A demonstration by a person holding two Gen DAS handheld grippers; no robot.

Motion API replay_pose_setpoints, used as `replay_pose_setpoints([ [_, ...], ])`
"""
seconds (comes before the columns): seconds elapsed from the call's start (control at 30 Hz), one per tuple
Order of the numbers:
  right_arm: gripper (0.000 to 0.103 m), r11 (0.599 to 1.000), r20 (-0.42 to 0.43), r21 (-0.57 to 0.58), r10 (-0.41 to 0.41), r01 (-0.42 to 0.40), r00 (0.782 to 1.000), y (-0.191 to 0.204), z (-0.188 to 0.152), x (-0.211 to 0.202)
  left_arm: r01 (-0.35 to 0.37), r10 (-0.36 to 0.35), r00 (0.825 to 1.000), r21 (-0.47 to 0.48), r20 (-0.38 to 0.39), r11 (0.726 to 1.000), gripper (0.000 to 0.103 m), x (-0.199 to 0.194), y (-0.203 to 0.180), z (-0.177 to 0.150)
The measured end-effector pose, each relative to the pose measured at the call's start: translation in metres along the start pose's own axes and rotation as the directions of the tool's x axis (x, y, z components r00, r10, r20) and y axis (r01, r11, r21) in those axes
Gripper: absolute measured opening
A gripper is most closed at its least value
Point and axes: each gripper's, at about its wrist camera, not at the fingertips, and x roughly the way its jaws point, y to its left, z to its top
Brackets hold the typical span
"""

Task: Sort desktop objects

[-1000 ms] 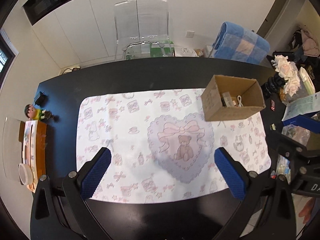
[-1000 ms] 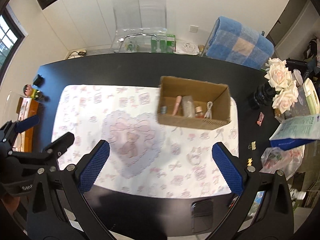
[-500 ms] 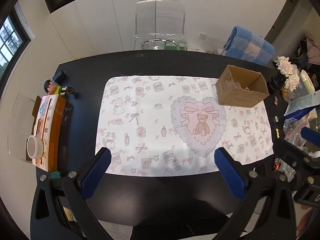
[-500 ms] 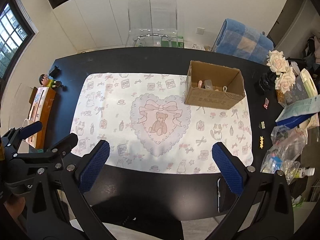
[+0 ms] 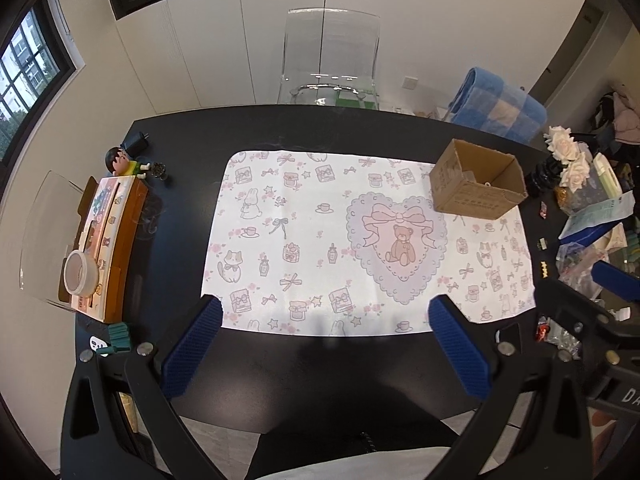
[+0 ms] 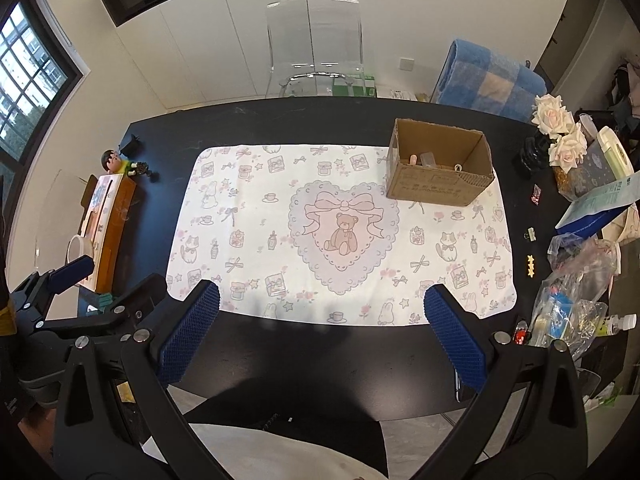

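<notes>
An open cardboard box [image 6: 439, 174] stands on the far right part of a white patterned mat [image 6: 340, 232]; small items lie inside it, among them a pinkish tube and a clear piece. The left wrist view catches the same box [image 5: 478, 186] from its corner, on the mat [image 5: 360, 240]. My left gripper [image 5: 324, 344] hangs open and empty over the table's near edge. My right gripper [image 6: 320, 330] is open and empty too, at the near edge. The left gripper [image 6: 72, 304] also shows at lower left in the right wrist view.
A black table [image 6: 280, 124] carries everything. At the left edge lie a tissue box with a tape roll [image 5: 80, 272] and a small figurine [image 5: 118, 160]. On the right sit white roses [image 6: 558, 132], plastic bags [image 6: 576, 292] and small clips. A clear chair [image 6: 316, 44] stands beyond.
Both grippers have pulled back and up from the mat toward the near table edge. The box now looks smaller and farther away. Both stayed open.
</notes>
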Motion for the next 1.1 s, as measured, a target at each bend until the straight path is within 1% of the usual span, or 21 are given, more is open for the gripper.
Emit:
replay_pose_setpoints([
  [0.27, 0.103, 1.000, 0.016, -0.013, 0.001, -0.001, 1.000, 0.002, 0.003, -0.008, -0.016, 0.017, 1.000, 0.018, -0.010, 1.000, 0.103, -0.007, -0.001, 0.006],
  [0.47, 0.103, 1.000, 0.012, -0.014, 0.005, -0.005, 1.000, -0.002, 0.006, -0.005, -0.012, 0.012, 1.000, 0.018, -0.017, 1.000, 0.103, -0.006, -0.003, 0.008],
  [0.6, 0.103, 1.000, 0.011, -0.025, -0.008, 0.008, 1.000, -0.002, 0.009, -0.003, -0.015, 0.016, 1.000, 0.018, -0.025, 1.000, 0.103, -0.004, -0.004, 0.009],
  [0.7, 0.103, 1.000, 0.012, -0.022, -0.004, 0.004, 1.000, -0.003, 0.010, -0.003, -0.005, 0.005, 0.999, 0.011, -0.033, 1.000, 0.103, -0.002, -0.005, 0.009],
  [0.83, 0.103, 1.000, 0.016, 0.001, -0.017, 0.017, 1.000, 0.011, 0.016, -0.002, -0.012, 0.012, 1.000, 0.014, -0.024, 1.000, 0.103, -0.003, -0.005, 0.010],
  [1.1, 0.103, 1.000, 0.019, 0.003, -0.021, 0.021, 1.000, 0.005, 0.018, 0.000, 0.007, -0.006, 1.000, 0.023, -0.005, 1.000, 0.103, -0.006, -0.007, 0.011],
])
